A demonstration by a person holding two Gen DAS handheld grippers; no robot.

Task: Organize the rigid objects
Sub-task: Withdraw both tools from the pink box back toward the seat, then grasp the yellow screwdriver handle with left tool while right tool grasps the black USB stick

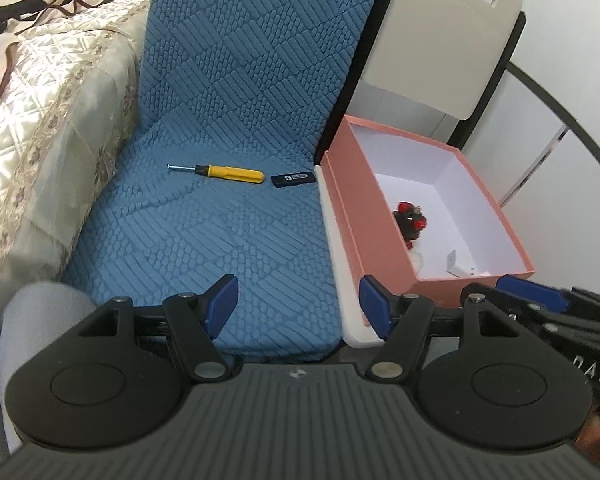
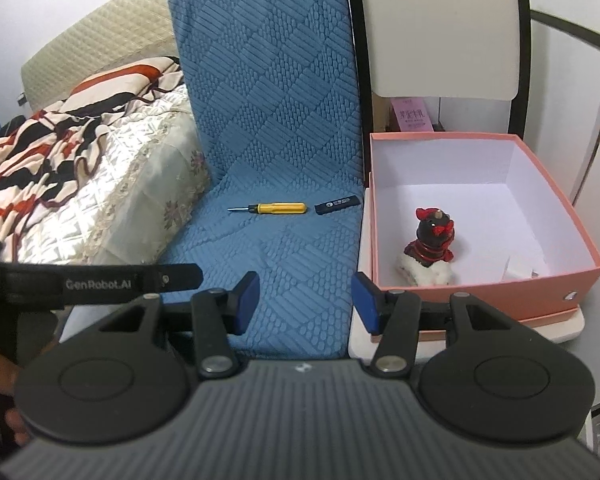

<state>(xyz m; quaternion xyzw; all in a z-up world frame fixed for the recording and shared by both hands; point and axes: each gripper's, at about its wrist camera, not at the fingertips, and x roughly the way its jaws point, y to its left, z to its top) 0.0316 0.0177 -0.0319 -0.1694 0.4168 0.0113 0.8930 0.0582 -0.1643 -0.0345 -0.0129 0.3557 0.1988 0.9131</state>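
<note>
Left gripper (image 1: 298,306) spread wide, nothing between its blue pads (image 1: 220,304). Right gripper (image 2: 306,304) the same: wide, holding nothing. Both hover over the near edge of the blue quilted seat cushion (image 1: 204,236).

Yellow-handled screwdriver (image 1: 220,173) lies flat on the cushion, well ahead of both sets of fingers, tip pointing left. Black USB stick (image 1: 293,179) lies just beside the handle's right end, not touching, close to the box.

Open pink cardboard box with white lining (image 2: 540,280) sits on a white tray (image 2: 360,336) right of the cushion. Inside: dark figurine with red bows on a white base (image 2: 430,244), upright in the right-wrist view. Small white item (image 1: 462,266) in the near corner, possibly a charger plug.
</note>
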